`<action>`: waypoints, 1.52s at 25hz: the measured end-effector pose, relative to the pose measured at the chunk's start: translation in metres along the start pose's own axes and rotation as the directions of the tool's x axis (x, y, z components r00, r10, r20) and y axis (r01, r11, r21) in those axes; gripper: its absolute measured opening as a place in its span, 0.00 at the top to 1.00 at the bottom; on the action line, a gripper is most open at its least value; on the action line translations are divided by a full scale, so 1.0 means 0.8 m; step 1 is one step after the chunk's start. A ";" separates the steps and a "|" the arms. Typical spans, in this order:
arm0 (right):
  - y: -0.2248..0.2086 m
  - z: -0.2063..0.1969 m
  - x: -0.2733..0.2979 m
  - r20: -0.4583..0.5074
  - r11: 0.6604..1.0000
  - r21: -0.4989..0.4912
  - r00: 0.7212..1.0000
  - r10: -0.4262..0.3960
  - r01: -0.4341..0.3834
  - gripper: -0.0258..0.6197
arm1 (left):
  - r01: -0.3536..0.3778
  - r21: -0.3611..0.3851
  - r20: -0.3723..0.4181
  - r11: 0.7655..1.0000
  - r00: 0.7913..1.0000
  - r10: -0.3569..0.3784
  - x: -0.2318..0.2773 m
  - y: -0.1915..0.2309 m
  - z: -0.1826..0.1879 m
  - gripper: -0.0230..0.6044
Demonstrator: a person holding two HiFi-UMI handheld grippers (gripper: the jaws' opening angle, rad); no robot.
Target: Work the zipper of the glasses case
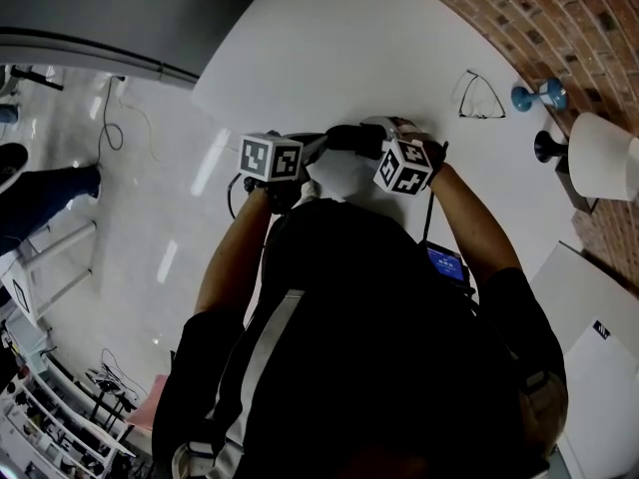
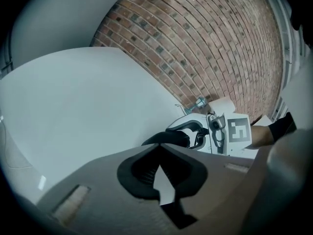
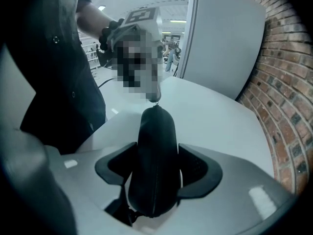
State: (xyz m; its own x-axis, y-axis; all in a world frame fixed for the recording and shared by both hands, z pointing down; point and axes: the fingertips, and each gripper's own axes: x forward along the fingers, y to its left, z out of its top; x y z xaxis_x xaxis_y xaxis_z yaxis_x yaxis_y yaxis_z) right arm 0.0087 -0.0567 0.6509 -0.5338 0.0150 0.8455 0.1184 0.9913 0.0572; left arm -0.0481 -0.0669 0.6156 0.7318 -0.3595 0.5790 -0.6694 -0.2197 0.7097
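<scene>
The black glasses case [image 3: 155, 146] stands on edge between the pads of my right gripper [image 3: 157, 170], its zipper line facing the camera; the pads press on both its sides. At the case's far tip the small metal zipper pull [image 3: 155, 101] runs up into the tip of my left gripper, whose jaws are shut [image 2: 159, 148]. In the left gripper view the case [image 2: 168, 138] lies just past those tips, with the right gripper [image 2: 198, 131] around it. From the head view the case [image 1: 351, 138] sits between the left gripper [image 1: 315, 150] and the right gripper [image 1: 371, 144], over the white table [image 1: 349, 48].
A pair of glasses [image 1: 482, 98] lies on the table to the right. Beyond it stand a blue object [image 1: 539, 95], a black one [image 1: 549, 146] and a white shade-like cylinder [image 1: 602, 158] against the brick wall [image 1: 539, 18]. The table's edge and the floor are at left.
</scene>
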 end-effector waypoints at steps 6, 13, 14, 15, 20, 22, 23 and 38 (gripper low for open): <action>0.000 -0.001 -0.001 -0.003 1.000 0.001 1.000 -0.001 0.001 0.55 | -0.022 -0.012 -0.012 1.000 1.000 0.022 -0.001 0.016 -0.008 0.95; 0.000 0.000 0.001 -0.020 1.000 0.004 1.000 -0.006 0.006 0.55 | -0.030 -0.012 -0.028 0.999 0.999 0.029 -0.001 0.026 -0.013 0.95; 0.000 0.000 0.002 -0.024 1.000 0.006 1.000 -0.003 0.003 0.55 | -0.030 -0.011 -0.028 0.999 0.999 0.030 -0.001 0.026 -0.012 0.95; 0.000 0.000 0.002 -0.027 1.000 0.008 1.000 0.000 0.000 0.54 | -0.030 -0.011 -0.028 1.000 0.999 0.029 0.000 0.025 -0.012 0.95; 0.001 0.000 0.001 -0.043 1.000 0.022 0.999 0.009 -0.008 0.51 | -0.010 -0.024 -0.020 1.000 1.000 0.010 -0.001 0.023 -0.015 0.95; 0.001 0.004 0.003 -0.045 1.000 0.021 0.999 0.017 -0.016 0.48 | 0.002 -0.044 -0.008 0.999 1.000 -0.002 0.000 0.023 -0.016 0.95; 0.001 0.008 0.004 -0.044 1.000 0.015 0.999 0.020 -0.020 0.48 | 0.006 -0.052 -0.003 0.999 1.000 -0.006 0.000 0.023 -0.016 0.95; 0.018 0.054 0.055 -0.116 0.992 -0.063 0.988 0.100 -0.108 0.50 | 0.056 -0.073 0.016 0.996 0.998 -0.055 -0.001 0.022 -0.018 0.95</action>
State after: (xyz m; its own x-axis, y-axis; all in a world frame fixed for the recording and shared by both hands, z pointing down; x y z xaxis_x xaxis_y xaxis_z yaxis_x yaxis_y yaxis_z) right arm -0.0498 -0.0364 0.6660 -0.4184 0.0992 0.9028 0.2276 0.9737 -0.0014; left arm -0.0582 -0.0573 0.6335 0.7653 -0.3611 0.5329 -0.6164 -0.1725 0.7683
